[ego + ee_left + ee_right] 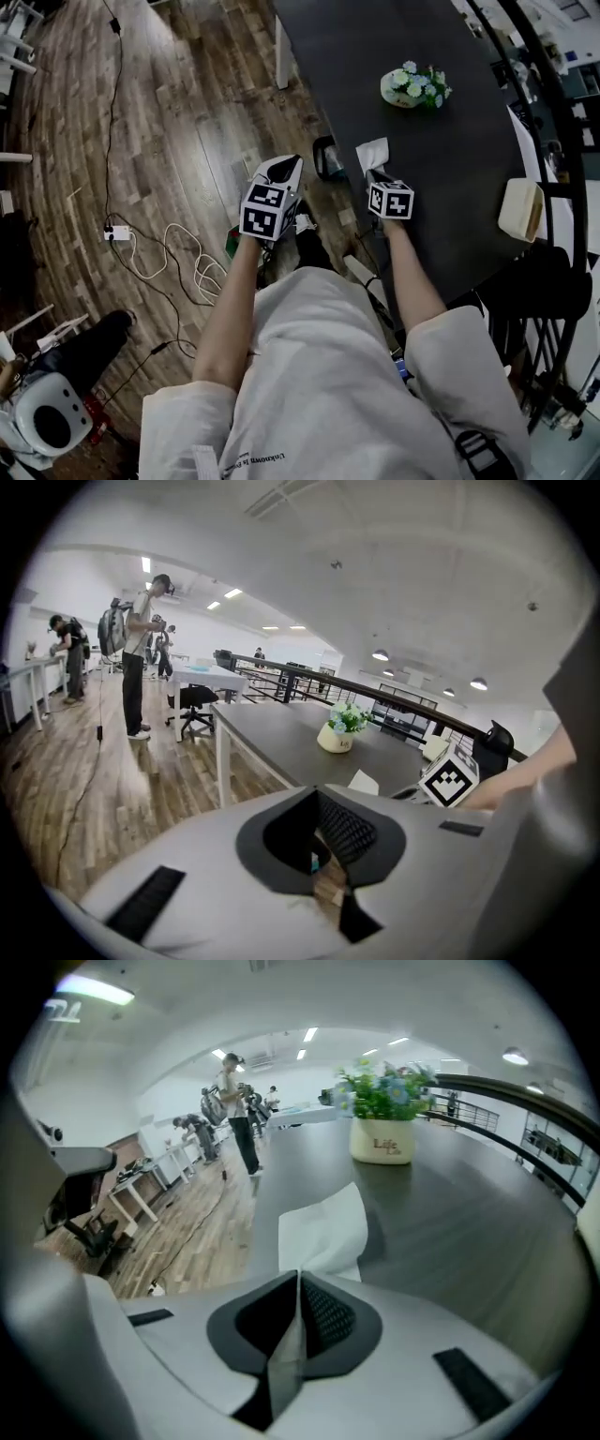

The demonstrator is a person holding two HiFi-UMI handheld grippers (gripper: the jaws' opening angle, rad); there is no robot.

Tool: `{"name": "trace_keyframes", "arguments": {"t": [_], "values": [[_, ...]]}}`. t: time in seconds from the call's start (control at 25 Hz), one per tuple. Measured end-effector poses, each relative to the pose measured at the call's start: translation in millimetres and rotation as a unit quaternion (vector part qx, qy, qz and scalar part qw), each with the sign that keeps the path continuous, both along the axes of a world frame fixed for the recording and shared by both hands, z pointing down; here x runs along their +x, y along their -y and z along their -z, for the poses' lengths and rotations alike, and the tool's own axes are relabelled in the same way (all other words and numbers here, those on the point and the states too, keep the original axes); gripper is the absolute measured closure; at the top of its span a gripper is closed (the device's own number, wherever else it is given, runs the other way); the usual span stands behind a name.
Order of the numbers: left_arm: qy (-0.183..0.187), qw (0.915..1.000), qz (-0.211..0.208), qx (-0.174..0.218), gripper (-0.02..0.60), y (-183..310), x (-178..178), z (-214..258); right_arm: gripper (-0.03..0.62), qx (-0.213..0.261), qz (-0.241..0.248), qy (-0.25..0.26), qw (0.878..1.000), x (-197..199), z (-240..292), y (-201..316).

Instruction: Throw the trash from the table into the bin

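The right tongs (298, 1309) are pressed together on a white tissue (323, 1230), which sticks up at their 12 o'clock over the near edge of the dark surface (450, 197). A flower pot (405, 90) stands at 1 o'clock, well apart. The left tongs (319, 844) look pressed together and empty, above the wooden floor (169, 112). A small dark bin (326, 157) stands between both.

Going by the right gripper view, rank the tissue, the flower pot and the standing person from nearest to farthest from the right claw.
1. tissue: pinched in the right claw, sticking up just ahead.
2. flower pot: farther along the table, ahead and slightly right.
3. standing person: far off on the wood floor, upper left.
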State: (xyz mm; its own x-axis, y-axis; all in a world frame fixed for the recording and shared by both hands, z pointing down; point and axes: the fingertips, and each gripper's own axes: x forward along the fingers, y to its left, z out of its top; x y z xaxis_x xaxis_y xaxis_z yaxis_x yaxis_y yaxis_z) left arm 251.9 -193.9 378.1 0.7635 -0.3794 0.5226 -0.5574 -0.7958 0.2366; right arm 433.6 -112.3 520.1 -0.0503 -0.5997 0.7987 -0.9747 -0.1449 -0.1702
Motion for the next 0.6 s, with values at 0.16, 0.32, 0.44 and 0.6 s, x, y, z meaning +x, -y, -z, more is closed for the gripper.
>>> {"name": "trace_keyframes", "arguments": {"t": [0.16,0.32,0.44,0.6], "values": [[0.010,0.9996,0.025,0.011,0.552,-15,-91,3,0.583,0.037,0.058,0.011,0.998,-85,11,-4],[0.032,0.9980,0.051,0.020,0.552,-47,-202,-7,0.583,0.069,0.088,0.022,0.993,-171,25,-18],[0.046,0.9955,0.079,0.025,0.552,-67,-279,-17,0.583,0.075,0.135,0.021,0.988,-240,31,-20],[0.054,0.9930,0.105,0.003,0.552,-115,-355,-44,0.583,0.069,0.174,0.039,0.982,-320,29,-44]]}}
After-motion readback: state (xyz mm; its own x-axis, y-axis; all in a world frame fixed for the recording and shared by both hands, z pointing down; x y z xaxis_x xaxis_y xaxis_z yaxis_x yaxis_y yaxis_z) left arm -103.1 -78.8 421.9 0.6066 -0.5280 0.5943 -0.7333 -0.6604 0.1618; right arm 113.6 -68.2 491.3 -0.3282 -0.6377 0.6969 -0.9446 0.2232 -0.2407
